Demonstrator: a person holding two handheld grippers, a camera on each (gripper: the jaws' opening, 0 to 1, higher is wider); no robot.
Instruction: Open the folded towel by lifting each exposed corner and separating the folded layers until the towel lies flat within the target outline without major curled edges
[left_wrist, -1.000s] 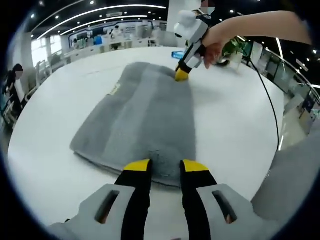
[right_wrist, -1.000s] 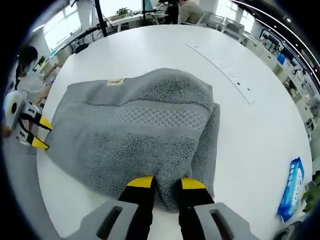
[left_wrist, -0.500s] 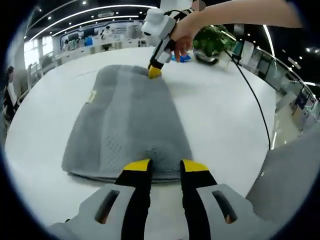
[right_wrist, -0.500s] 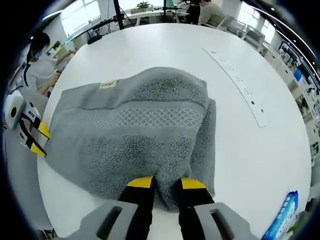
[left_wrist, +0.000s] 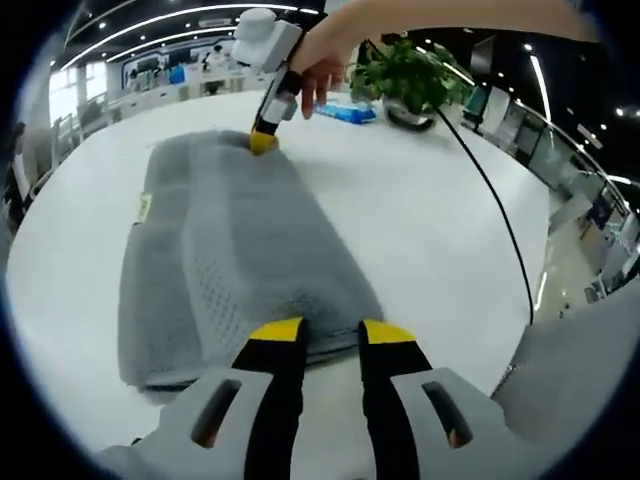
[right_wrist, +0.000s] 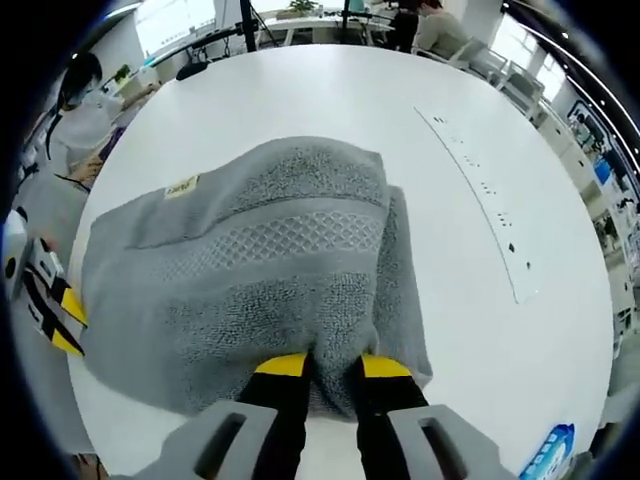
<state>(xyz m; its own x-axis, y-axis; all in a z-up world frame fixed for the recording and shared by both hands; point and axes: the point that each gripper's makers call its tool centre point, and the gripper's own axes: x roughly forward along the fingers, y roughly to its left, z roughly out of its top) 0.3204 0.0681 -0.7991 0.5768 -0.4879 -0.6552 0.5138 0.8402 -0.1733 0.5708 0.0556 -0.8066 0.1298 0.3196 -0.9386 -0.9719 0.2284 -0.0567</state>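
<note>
The grey terry towel (left_wrist: 235, 260) lies folded on the round white bench (left_wrist: 430, 220), and in the left gripper view its long axis runs straight away from the camera, from the near edge to the far end. The left gripper (left_wrist: 330, 332), yellow-tipped, is clenched on the towel's near edge, with pile bunched between the tips. At the far end the right gripper (left_wrist: 264, 141), held in a person's hand (left_wrist: 322, 62), bites the opposite edge.

In the right gripper view the towel (right_wrist: 250, 280) spreads crosswise, a woven diamond band running along its length, and the right gripper (right_wrist: 332, 366) is clamped on the near fold. The left gripper (right_wrist: 68, 322) sits at the towel's left end, cut off by the picture's edge.

A small tan sewn label (right_wrist: 181, 187) sits on the far hem; its writing is too small to read. A blue wipes packet (right_wrist: 545, 455) is partly cut off, its print unreadable.
</note>
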